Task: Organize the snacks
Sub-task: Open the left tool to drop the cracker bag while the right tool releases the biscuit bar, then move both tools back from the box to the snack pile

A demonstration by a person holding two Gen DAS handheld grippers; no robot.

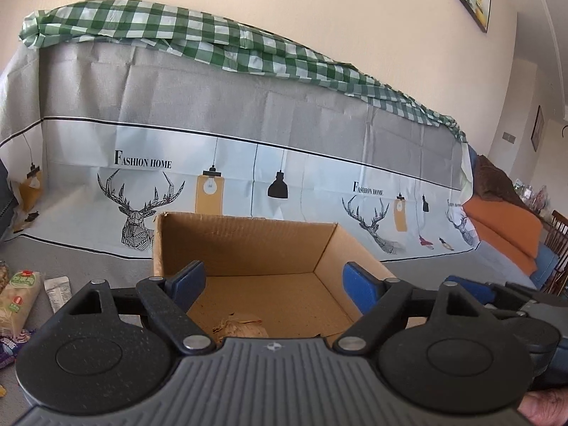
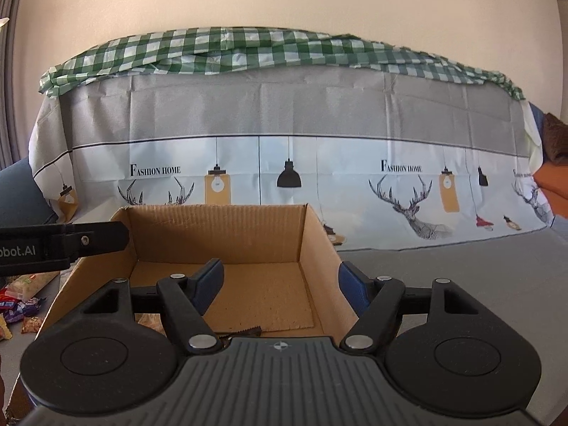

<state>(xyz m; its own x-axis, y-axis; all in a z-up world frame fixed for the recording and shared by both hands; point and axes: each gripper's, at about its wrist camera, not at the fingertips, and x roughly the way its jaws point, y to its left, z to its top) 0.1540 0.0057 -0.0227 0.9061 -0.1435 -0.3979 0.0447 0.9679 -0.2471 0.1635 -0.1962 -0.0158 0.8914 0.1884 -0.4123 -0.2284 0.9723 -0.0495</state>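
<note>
Both grippers hang over the open cardboard box (image 1: 248, 245), the landmark for all that follows. In the left wrist view, the left gripper (image 1: 273, 284) has its 2 blue-padded fingers (image 1: 362, 289) spread wide, pinching nothing; the right-hand finger sits at the box's right wall, the other over the box floor. Directly below this gripper, on the floor of the box near its front edge, lies a pale crinkled snack packet (image 1: 239, 328), partly hidden by the gripper body.

In the right wrist view, the right gripper (image 2: 280, 285) also stands with its jaws apart and nothing between the pads. Its left finger (image 2: 209, 284) hangs inside the box (image 2: 216, 234), and its right finger sits just outside the box's right wall. At the box's front edge, beside the left finger, a bit of patterned wrapper (image 2: 149, 321) shows; what it is cannot be told. A dark jagged scrap (image 2: 245, 331) lies on the floor of the box near the front.

Left of the box, on the grey covering (image 2: 461, 277), loose snacks (image 2: 25, 301) lie scattered: a pale green-labelled pack (image 1: 17, 298), a small white sachet (image 1: 58, 293) and purple wrappers (image 1: 10, 349). Behind the box hangs a printed sheet (image 1: 284, 163) with deer and lamps, topped by a green checked cloth (image 1: 159, 25).
</note>
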